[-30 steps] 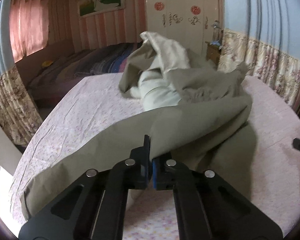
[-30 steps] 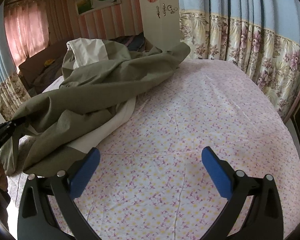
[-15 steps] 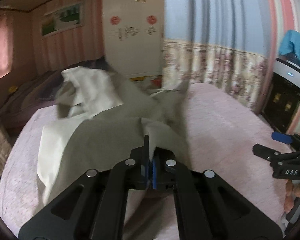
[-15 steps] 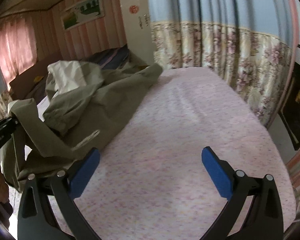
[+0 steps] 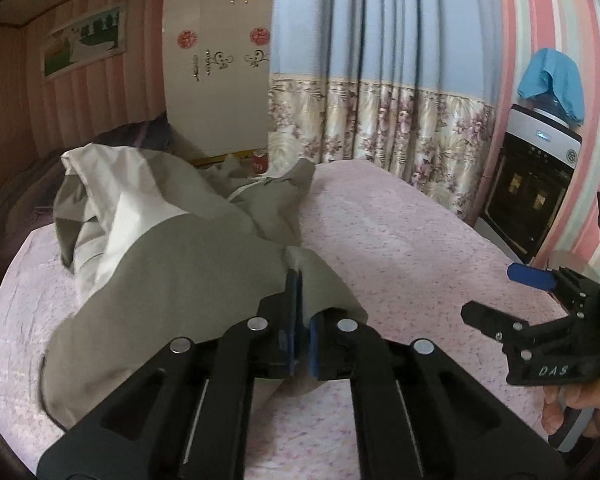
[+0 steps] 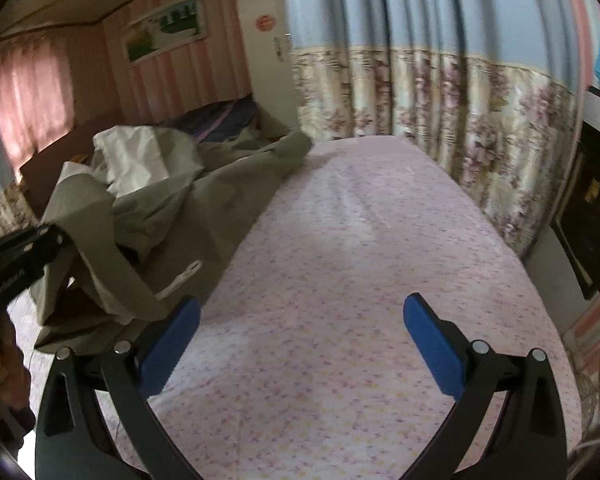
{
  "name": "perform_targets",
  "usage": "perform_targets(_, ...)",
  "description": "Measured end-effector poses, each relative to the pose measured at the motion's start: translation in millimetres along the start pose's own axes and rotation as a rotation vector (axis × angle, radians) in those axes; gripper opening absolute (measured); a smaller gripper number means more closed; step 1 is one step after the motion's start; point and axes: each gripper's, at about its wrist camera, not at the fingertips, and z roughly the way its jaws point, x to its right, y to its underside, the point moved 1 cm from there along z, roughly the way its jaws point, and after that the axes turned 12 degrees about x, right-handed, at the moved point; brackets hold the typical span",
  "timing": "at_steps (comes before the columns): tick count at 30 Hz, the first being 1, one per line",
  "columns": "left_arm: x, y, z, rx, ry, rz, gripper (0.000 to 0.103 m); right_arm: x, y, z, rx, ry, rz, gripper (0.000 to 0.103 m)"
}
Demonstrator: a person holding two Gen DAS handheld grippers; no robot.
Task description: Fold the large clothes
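A large olive-green garment (image 5: 188, 264) with a pale lining lies crumpled on the left half of a bed with a pink floral sheet (image 5: 400, 240). My left gripper (image 5: 300, 316) is shut on a fold of the garment's near edge and holds it lifted. In the right wrist view the garment (image 6: 188, 208) lies at the left, and the left gripper (image 6: 16, 264) shows at the left edge with cloth draped over it. My right gripper (image 6: 300, 340) is open and empty above the bare sheet (image 6: 360, 260). It also shows in the left wrist view (image 5: 516, 304) at the right.
A floral curtain (image 6: 440, 120) hangs along the bed's far and right side. A black oven (image 5: 528, 192) with a blue cloth on top stands at the right. A white wardrobe (image 5: 216, 80) stands behind the bed. A second dark bed (image 6: 220, 116) lies beyond.
My left gripper has swung right with the garment's edge in it, pulling the cloth toward the near side. The right gripper has turned right and stays open over the sheet.
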Motion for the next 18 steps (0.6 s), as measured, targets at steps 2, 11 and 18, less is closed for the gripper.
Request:
perform_targets(2, -13, 1, -7, -0.002, -0.034, 0.013, 0.045, -13, 3, 2, -0.003, -0.021, -0.017, 0.101)
perform_targets(11, -72, 5, -38, 0.045, -0.14, -0.057, 0.099, -70, 16, 12, -0.023, -0.148, -0.079, 0.101)
perform_targets(18, -96, 14, -52, 0.041, -0.185, -0.057, 0.1, -102, 23, 14, -0.03, -0.195, -0.124, 0.101)
